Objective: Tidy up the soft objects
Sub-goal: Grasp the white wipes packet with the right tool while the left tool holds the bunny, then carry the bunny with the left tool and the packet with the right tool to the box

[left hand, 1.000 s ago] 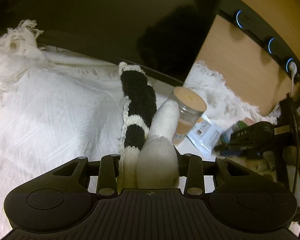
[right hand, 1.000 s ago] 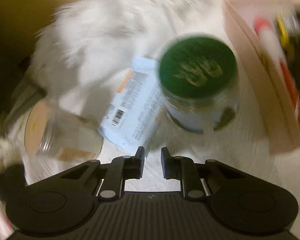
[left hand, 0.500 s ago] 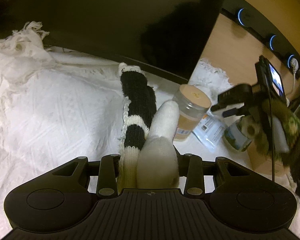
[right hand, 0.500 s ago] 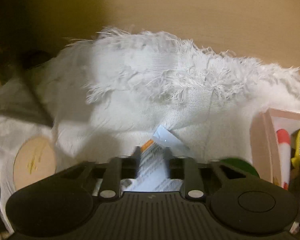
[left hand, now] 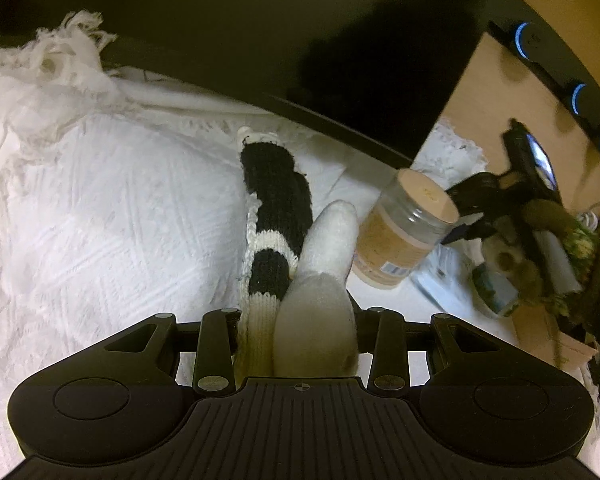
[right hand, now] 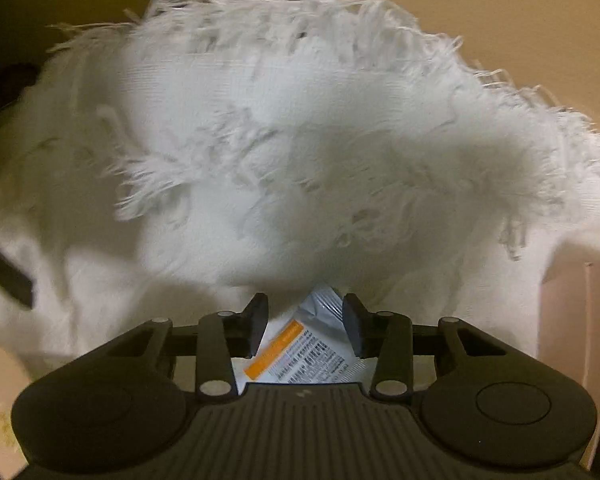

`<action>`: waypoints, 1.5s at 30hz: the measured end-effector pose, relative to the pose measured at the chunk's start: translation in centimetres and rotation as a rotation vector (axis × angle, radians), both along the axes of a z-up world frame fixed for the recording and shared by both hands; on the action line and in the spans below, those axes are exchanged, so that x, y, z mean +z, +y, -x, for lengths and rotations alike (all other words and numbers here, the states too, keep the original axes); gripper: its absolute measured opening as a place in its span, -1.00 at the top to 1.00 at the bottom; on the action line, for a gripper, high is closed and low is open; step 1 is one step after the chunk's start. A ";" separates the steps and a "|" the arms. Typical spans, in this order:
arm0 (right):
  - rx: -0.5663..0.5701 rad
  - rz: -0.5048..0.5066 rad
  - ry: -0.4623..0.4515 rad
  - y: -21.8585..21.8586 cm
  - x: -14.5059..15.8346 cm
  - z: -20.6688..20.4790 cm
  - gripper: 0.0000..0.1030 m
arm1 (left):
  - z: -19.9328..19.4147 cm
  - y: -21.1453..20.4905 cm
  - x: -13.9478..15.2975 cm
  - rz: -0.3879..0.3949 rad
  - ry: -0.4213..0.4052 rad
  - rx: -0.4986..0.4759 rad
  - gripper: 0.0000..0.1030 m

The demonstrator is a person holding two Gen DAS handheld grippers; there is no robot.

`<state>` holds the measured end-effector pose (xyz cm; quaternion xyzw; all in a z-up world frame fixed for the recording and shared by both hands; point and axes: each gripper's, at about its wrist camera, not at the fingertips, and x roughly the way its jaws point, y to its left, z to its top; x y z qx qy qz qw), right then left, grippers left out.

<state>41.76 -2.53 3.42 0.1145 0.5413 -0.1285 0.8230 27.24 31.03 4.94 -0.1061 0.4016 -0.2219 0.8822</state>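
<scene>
Socks fill the left gripper (left hand: 298,336): a black-and-white striped sock (left hand: 274,216) and a plain white sock (left hand: 320,292) sit side by side between its fingers, which are clamped on the pair at about half their spread, and both socks stick out forward over a white fringed blanket (left hand: 100,208). Just to the right of the socks stands a clear jar with a tan lid (left hand: 404,236), and beyond it the person's other tool shows blurred over a green-lidded jar (left hand: 494,290). A dark screen (left hand: 260,32) rises behind the blanket. In the right wrist view, the right gripper (right hand: 305,322) points steeply down at a pale blue packet with an orange stripe (right hand: 300,352) lying on the blanket's fringed edge (right hand: 300,140). Its jaws are closing, the packet's crumpled top corner rises between the pads, and the pads do not appear to press on it. A cardboard box (right hand: 564,320) stands at the right edge.
</scene>
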 end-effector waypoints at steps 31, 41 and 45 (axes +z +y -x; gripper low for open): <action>0.154 0.071 -0.184 5.4 -2.0 14.3 -0.71 | -5.1 -5.3 1.8 -0.131 -0.032 -0.105 0.20; 0.160 0.046 -0.232 5.8 -1.9 15.1 -0.45 | -5.2 -5.5 1.0 -0.132 -0.031 -0.119 0.19; 0.188 0.015 -0.256 6.0 -0.2 16.3 -0.44 | -5.3 -5.2 1.7 -0.131 -0.048 -0.089 0.19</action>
